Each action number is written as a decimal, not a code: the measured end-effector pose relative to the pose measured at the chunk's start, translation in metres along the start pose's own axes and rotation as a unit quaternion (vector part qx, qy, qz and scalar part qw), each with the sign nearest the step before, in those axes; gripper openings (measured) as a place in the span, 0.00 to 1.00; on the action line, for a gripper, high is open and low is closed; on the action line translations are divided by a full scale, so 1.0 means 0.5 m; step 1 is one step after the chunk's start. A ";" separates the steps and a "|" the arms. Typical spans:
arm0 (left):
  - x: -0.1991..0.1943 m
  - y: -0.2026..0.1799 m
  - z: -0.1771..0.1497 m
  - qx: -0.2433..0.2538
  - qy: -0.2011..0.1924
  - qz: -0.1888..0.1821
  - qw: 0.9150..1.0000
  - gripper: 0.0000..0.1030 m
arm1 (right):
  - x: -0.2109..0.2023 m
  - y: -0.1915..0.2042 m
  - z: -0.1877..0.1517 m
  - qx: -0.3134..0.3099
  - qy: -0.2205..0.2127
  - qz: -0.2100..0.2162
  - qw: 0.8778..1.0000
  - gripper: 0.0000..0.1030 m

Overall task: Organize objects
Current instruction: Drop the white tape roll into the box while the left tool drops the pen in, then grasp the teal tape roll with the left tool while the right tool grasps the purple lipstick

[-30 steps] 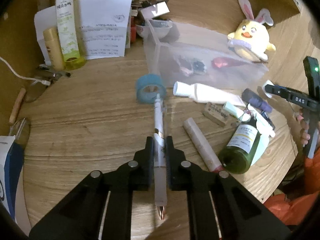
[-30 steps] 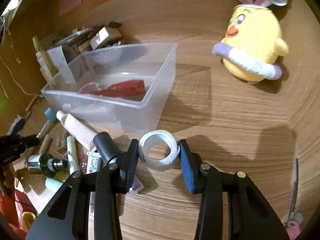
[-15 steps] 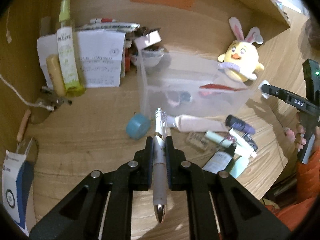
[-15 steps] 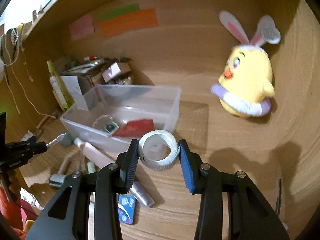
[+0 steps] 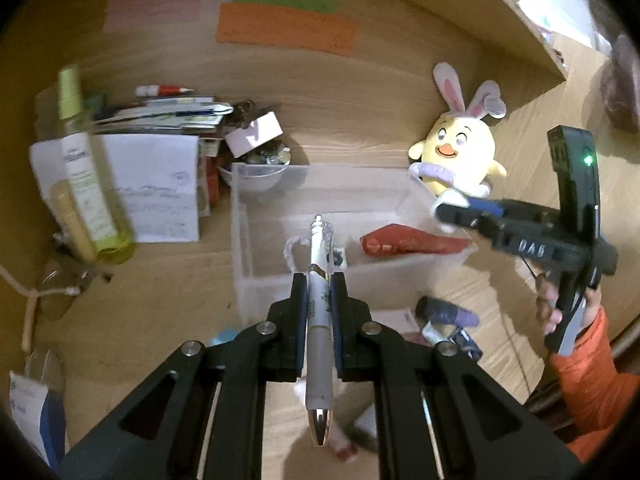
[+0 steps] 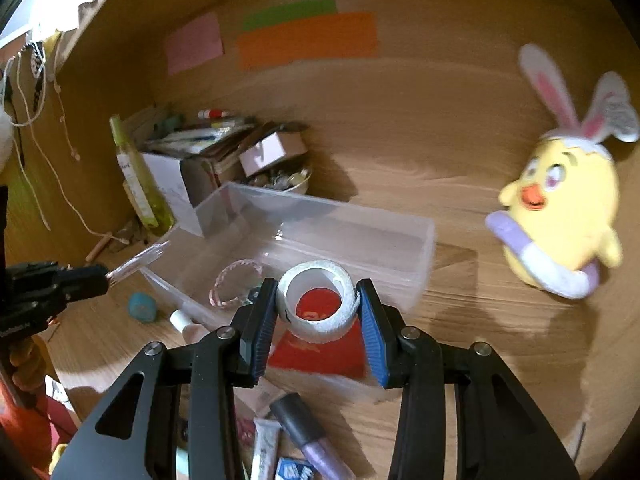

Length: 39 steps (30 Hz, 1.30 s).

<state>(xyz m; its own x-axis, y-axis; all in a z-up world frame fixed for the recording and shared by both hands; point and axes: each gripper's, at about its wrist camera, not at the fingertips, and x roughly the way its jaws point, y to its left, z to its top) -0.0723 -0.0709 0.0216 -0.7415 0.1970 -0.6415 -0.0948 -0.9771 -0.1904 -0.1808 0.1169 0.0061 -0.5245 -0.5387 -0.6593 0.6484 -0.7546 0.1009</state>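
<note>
My left gripper [image 5: 319, 280] is shut on a white pen [image 5: 319, 320] and holds it in the air over the near wall of the clear plastic bin [image 5: 244, 240]. The pen's far end reaches over the bin. My right gripper [image 6: 317, 304] is shut on a white tape roll [image 6: 320, 322] and holds it above the bin's [image 6: 416, 240] near side. Inside the bin lie a red packet [image 5: 408, 242], also in the right wrist view [image 6: 320, 350], and a pink-white bracelet [image 6: 236, 284]. In the left wrist view my right gripper [image 5: 452, 210] is at the bin's right end.
A yellow bunny-eared plush [image 5: 456, 156] stands right of the bin. A green spray bottle [image 5: 80, 168], papers [image 5: 156, 188] and a bowl of trinkets [image 5: 260, 168] crowd the back left. A blue tape roll [image 6: 142, 307], tubes and a purple stick [image 5: 448, 312] lie on the desk in front.
Both grippers have risen from the desk and moved toward the bin, each still holding its object. The pen now reaches over the bin and the tape roll hangs above it.
</note>
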 end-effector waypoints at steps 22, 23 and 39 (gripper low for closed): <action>0.215 -0.025 0.103 0.008 0.107 -0.033 0.994 0.10 | 0.130 0.031 0.012 -0.050 0.079 -0.008 0.996 0.45; 0.209 -0.027 0.105 0.011 0.104 -0.033 0.994 0.10 | 0.122 0.030 0.013 -0.050 0.074 -0.009 0.996 0.46; 0.053 0.025 0.031 0.019 0.045 0.031 0.998 0.55 | -0.056 0.013 -0.059 -0.036 0.013 -0.006 0.999 0.56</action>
<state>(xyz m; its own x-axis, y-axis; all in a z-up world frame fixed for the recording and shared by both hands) -0.1033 -0.0793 0.0138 -0.6848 0.1405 -0.7150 -0.0773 -0.9897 -0.1204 -0.1453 0.1381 0.0033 -0.5191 -0.5191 -0.6790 0.6802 -0.7319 0.0396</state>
